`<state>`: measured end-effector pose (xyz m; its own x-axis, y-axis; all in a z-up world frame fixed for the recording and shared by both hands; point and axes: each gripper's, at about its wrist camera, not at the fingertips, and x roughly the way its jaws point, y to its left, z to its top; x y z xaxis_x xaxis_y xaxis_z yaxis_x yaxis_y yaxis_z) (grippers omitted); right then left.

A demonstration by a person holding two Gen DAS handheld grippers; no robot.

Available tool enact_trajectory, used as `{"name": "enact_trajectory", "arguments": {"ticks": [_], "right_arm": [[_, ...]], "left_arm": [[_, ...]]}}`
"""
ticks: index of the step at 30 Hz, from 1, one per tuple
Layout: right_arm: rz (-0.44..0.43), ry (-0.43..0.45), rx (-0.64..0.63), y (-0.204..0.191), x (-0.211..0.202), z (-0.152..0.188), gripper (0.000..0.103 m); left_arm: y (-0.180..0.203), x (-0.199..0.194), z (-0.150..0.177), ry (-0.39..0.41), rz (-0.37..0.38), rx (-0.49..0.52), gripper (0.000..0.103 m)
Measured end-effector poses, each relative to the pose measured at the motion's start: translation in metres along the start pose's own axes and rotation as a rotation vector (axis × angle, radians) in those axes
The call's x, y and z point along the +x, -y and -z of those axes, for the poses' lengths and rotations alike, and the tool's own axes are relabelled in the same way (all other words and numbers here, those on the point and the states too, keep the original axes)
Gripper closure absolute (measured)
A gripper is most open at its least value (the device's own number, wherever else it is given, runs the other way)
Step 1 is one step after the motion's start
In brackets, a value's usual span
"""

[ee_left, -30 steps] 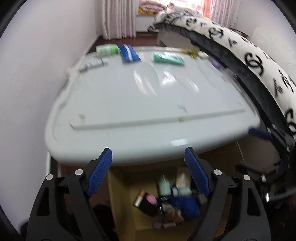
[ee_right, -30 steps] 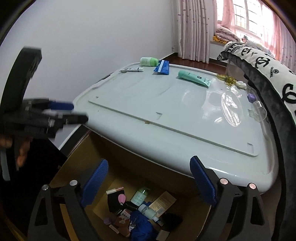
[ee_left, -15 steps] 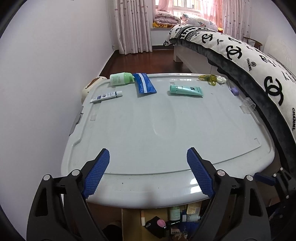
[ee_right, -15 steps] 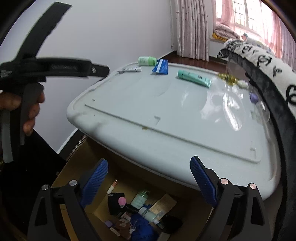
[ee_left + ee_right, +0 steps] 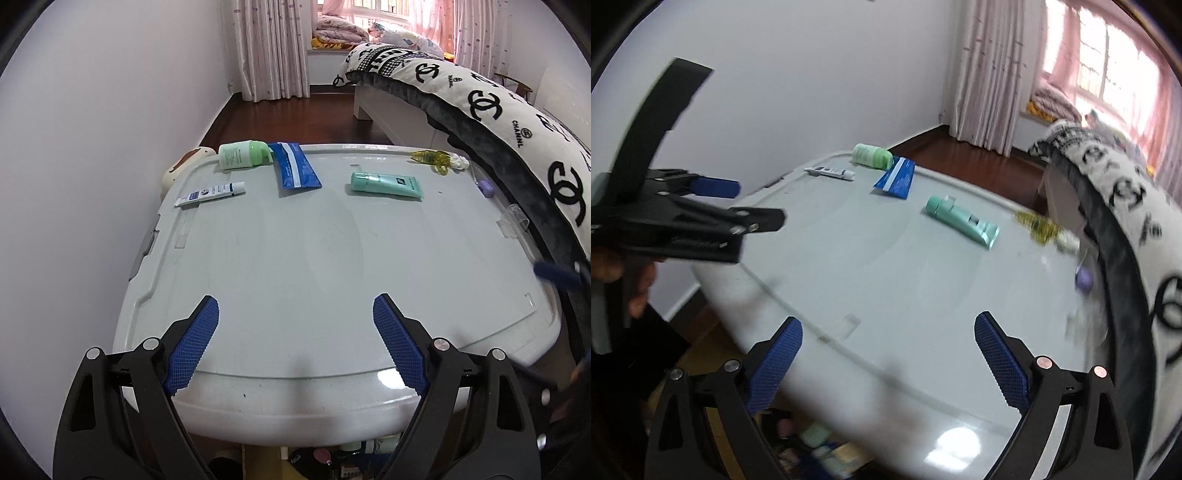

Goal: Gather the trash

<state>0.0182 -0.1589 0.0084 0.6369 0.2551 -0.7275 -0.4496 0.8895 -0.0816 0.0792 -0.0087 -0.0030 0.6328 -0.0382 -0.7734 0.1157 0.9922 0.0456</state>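
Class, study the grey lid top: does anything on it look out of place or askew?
Yes. The green bottle lies tipped on its side against the blue sachet, and tubes lie scattered at odd angles along the lid's far edge.

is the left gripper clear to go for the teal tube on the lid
Probably yes: the left gripper is open and empty, and only bare lid lies between it and the teal tube.

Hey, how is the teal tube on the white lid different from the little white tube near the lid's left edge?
The teal tube is thicker and longer; the white tube is thin and short. The teal tube is one colour with a small dark label; the white tube carries blue print. The teal tube lies right of the blue sachet, the white tube left of it. Both lie flat on the lid, untouched, caps pointing opposite ways.
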Motion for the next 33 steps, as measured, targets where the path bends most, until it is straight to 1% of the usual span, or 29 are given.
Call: {"name": "enact_trajectory", "arguments": {"ticks": [4, 8, 10, 12, 15, 17, 20, 24, 26, 28, 33], "right_arm": [[0.011, -0.003, -0.04, 0.016, 0.022, -0.019, 0.01], [0.02, 0.004, -0.067, 0.034, 0.047, -0.034, 0.01], [0.038, 0.003, -0.102, 0.044, 0.064, -0.039, 0.008], [0.061, -0.011, -0.127, 0.054, 0.084, -0.044, 0.008], [0.049, -0.033, -0.123, 0.072, 0.113, -0.056, 0.008], [0.058, -0.037, -0.139, 0.08, 0.132, -0.069, 0.008], [0.044, -0.046, -0.181, 0.083, 0.158, -0.087, 0.008], [0.034, -0.063, -0.305, 0.077, 0.186, -0.102, 0.008], [0.03, -0.072, -0.329, 0.076, 0.193, -0.108, 0.008], [0.023, -0.044, -0.326, 0.074, 0.19, -0.113, 0.008], [-0.021, 0.022, -0.238, 0.072, 0.172, -0.116, 0.008]], "left_arm": [[-0.004, 0.008, -0.001, -0.006, -0.016, -0.004, 0.019], [-0.009, 0.022, 0.001, -0.035, -0.03, -0.01, 0.019], [-0.011, 0.027, 0.002, -0.045, -0.032, -0.017, 0.019], [-0.013, 0.032, 0.003, -0.051, -0.034, -0.02, 0.019], [-0.012, 0.038, 0.005, -0.065, -0.025, -0.021, 0.019], [-0.011, 0.04, 0.004, -0.073, -0.01, -0.023, 0.019], [-0.007, 0.041, 0.003, -0.069, 0.0, -0.011, 0.019], [-0.006, 0.041, 0.003, -0.068, -0.002, 0.006, 0.019], [-0.006, 0.043, 0.003, -0.072, -0.016, 0.014, 0.019], [-0.008, 0.044, 0.003, -0.076, -0.025, 0.008, 0.019], [-0.013, 0.047, 0.001, -0.091, -0.03, -0.019, 0.019]]}}
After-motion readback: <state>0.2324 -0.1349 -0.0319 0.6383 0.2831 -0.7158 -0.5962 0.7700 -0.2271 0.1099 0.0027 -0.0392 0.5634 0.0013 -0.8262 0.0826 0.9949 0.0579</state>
